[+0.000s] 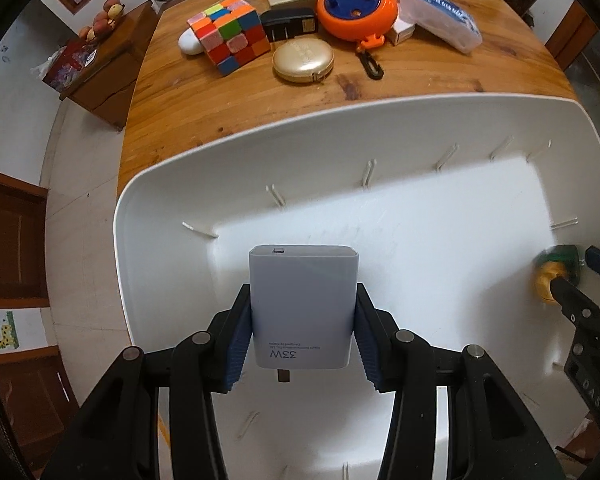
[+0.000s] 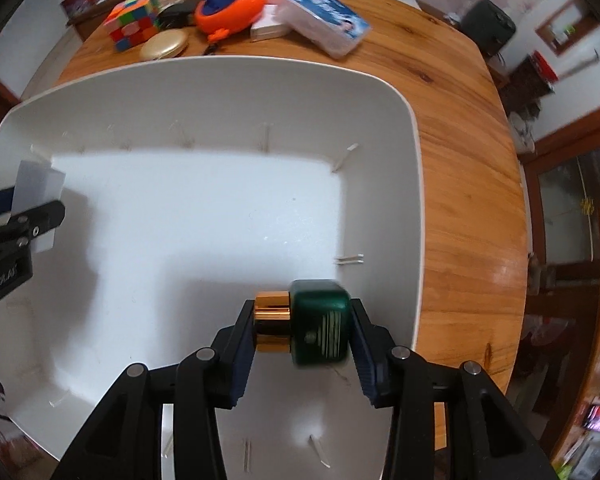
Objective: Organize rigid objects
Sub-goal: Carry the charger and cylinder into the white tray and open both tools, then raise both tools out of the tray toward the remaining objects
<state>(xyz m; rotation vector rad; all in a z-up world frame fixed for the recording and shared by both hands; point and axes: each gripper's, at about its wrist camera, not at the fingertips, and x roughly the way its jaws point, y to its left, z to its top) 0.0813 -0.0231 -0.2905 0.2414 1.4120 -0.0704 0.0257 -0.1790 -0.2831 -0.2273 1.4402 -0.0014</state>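
a wooden table (image 1: 236, 92) with warm orange-brown boards and dark knots is filling most of both views, its edges bowing under the fisheye. around it the room is showing pale walls, a low wooden cabinet (image 1: 112, 80) at the left carrying a red box and some round fruit-like shapes, and darker wood furniture at the right of the right wrist view.

a large white bin (image 1: 380, 136) is sitting on the near part of the table, its inner walls lined with thin ribs and its floor lying bare under both tools.

beyond the bin's far rim a cluster of items is lying close together: an orange reel (image 1: 356, 6) with a blue centre, a clear plastic case (image 1: 444, 12) with a blue label, a colour cube (image 1: 230, 34), a black plug adapter (image 1: 288, 24), a gold oval compact (image 1: 303, 60) nearest the bin, and a white oval piece (image 1: 190, 44) just beside the cube.

the left gripper (image 1: 303, 320) is hanging over the bin's left part, its jaws pressing on both sides of a white charger (image 1: 303, 304) marked 33w. the right gripper (image 2: 303, 332) is hanging over the bin's right part, jaws clamping a green bottle (image 2: 320, 324) with a gold cap by its two ends, the bottle lying sideways.
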